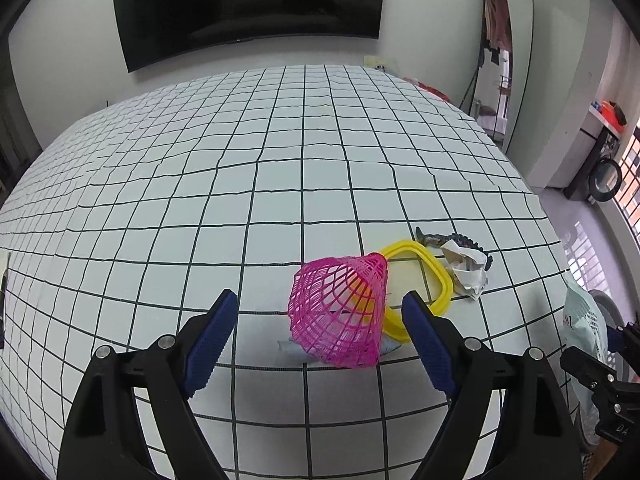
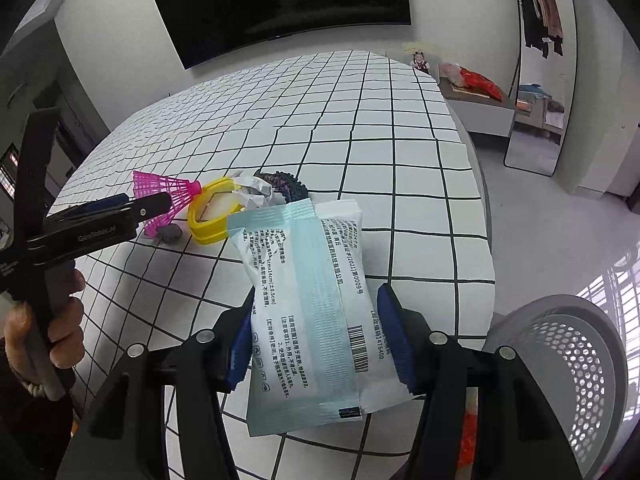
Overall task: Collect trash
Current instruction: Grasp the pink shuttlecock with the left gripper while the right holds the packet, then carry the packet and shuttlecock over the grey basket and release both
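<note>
My right gripper is shut on a white and pale-blue wipes packet, held over the checked tablecloth. My left gripper stands open low over the cloth, its blue pads on either side of a pink plastic shuttlecock but apart from it. Behind the shuttlecock lie a yellow ring, a crumpled paper ball and a dark spiky toy. A small grey scrap lies under the shuttlecock. The right wrist view shows the left gripper beside the shuttlecock.
A grey perforated bin stands beside the table's right edge, with something red inside. A dark screen hangs on the far wall and a tall mirror leans at the right. A hand grips the left tool's handle.
</note>
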### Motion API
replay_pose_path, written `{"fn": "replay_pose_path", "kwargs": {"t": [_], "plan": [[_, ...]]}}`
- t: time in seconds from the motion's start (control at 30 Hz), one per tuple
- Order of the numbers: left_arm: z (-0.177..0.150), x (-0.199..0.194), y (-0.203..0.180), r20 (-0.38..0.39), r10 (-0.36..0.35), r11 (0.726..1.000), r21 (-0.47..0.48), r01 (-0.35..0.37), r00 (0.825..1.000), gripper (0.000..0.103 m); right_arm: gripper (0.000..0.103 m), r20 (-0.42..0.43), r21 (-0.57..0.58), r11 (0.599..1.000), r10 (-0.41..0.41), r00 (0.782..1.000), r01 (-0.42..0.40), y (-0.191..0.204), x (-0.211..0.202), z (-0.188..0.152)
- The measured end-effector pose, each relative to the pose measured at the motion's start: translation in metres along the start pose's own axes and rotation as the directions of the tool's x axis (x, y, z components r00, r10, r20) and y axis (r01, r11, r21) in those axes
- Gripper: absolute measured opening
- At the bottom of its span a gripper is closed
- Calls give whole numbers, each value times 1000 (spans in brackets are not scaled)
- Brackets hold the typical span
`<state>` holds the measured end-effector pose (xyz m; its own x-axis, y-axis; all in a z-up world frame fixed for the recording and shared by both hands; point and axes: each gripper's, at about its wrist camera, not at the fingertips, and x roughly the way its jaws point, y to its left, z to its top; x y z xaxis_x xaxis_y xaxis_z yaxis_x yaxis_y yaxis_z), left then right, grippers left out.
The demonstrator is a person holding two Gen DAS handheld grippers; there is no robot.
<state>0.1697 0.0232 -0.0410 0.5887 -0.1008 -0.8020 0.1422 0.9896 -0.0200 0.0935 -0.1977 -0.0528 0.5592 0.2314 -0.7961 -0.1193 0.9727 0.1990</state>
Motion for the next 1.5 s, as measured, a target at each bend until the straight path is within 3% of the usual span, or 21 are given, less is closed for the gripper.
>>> {"fn": "replay_pose_path", "kwargs": {"t": [0.33, 0.47, 0.63, 1.07, 1.5], "plan": [[8, 18, -6, -38, 1, 1000, 23, 0, 999, 78, 56, 7, -5, 1000, 24, 1000, -24, 2, -1, 0], [7, 21, -9, -51, -16, 999, 37, 18, 999, 54, 56, 5, -7, 999, 34, 999, -34, 4, -1, -2], [4, 14, -13, -32, -20, 998, 57, 22, 999, 32, 55, 1, -20, 999, 31, 1000, -31, 11, -2, -5], [-14, -37, -19, 72, -8, 997, 75, 3, 997, 30, 56, 33, 21, 1000, -4, 999, 3, 7, -20, -19], [-48, -86, -93, 115, -155, 972, 195, 131, 981, 30, 56, 63, 140, 985, -111, 992, 102, -32, -69, -64]]}}
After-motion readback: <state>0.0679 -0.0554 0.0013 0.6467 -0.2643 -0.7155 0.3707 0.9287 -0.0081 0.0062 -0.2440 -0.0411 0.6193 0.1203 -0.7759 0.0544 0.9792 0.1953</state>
